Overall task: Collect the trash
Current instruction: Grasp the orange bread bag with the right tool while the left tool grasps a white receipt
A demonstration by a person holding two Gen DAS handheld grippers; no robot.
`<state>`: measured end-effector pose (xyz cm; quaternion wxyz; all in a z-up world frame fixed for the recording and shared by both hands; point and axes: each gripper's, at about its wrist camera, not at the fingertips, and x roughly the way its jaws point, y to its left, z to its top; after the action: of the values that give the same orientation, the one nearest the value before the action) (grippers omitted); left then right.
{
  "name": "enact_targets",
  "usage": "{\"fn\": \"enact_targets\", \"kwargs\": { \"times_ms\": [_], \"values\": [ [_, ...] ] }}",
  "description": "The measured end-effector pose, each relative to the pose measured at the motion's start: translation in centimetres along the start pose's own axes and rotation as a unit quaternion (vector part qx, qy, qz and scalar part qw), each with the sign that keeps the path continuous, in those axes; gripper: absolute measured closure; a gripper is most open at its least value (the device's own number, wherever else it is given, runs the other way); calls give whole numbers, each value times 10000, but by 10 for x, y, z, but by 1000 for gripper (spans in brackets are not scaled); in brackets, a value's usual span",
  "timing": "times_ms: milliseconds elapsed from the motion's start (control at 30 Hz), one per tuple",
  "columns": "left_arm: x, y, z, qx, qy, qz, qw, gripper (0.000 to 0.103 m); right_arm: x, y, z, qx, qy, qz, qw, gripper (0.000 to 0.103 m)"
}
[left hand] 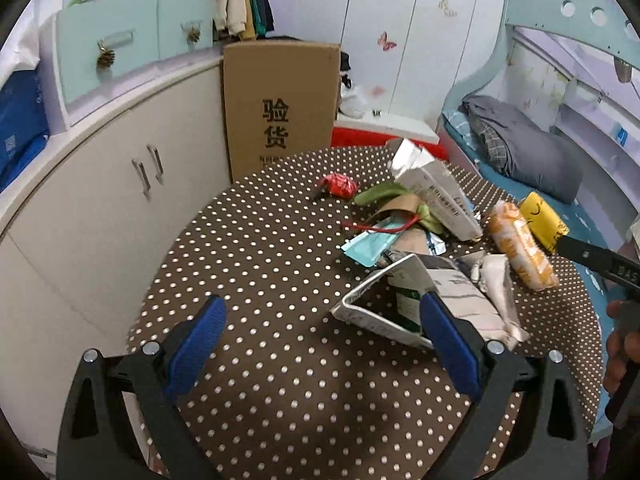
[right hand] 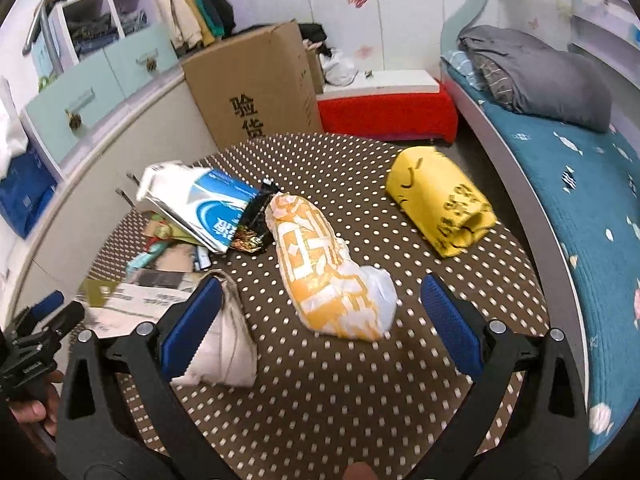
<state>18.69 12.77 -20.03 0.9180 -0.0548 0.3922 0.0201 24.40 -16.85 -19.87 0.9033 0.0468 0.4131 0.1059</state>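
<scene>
The left tongs [left hand: 320, 344] are spread wide and hold nothing. They hang over the brown dotted counter [left hand: 256, 264], with one blue pad right next to a flat torn carton [left hand: 384, 304]. The right tongs [right hand: 320, 320] are spread wide too and hold nothing. The orange and white plastic bag [right hand: 324, 264] lies on the counter just in front of the gap between them.

The trash is all on the counter. There is a pile on one side: a big blue and white pouch [right hand: 208, 204], a dark shiny wrapper [right hand: 256, 220], a red crumpled wrapper [left hand: 339, 186], a teal packet [left hand: 370, 246] and bits of brown paper. A white crumpled bag [right hand: 228, 344] lies by the right tongs' left pad. A folded yellow bag [right hand: 440, 200] lies alone, near the far edge by the bed [right hand: 580, 184].

I think things could go wrong here. The orange bag is soft and slippery, so the tongs may pinch only a thin fold and it could slide out. The pile is loose, so pulling one piece may drag others off the counter. The two tongs are close together and could bump.
</scene>
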Motion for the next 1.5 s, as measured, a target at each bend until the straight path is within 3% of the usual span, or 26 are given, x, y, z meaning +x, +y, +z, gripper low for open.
{"fn": "enact_targets", "kwargs": {
  "times_ms": [67, 167, 233, 300, 400, 633, 867, 1133, 1500],
  "values": [
    [9, -2, 1, 12, 105, -47, 9999, 23, 15, 0, 2, -49, 116, -17, 9999, 6],
    [21, -4, 1, -12, 267, -124, 9996, 43, 36, 1, 2, -130, 303, -14, 9995, 16],
    [28, -6, -1, -19, 378, -193, 9991, 63, 45, 1, 1, -183, 399, 4, 9990, 26],
    [31, -7, -3, -32, 456, -295, 9985, 82, 48, -1, -2, -157, 469, 98, 9987, 52],
    [24, -7, -7, -56, 336, -294, 9990, 83, 37, -6, -6, -29, 321, 295, 9990, 59],
    [-12, -4, -3, -47, -100, -89, 9999, 86, -12, -17, -8, 242, -116, 609, 9978, 60],
    [-52, -13, 6, 53, -494, -161, 9986, 87, -67, -23, -10, 444, -544, 842, 9940, 60],
    [-89, -68, 22, 383, -862, -915, 9913, 87, -138, -48, -18, 717, -1153, 738, 9880, 60],
    [-109, -193, 28, 1041, -1055, -1975, 9690, 87, -211, -115, -38, 1232, -1741, 107, 9769, 59]
  ]
}}
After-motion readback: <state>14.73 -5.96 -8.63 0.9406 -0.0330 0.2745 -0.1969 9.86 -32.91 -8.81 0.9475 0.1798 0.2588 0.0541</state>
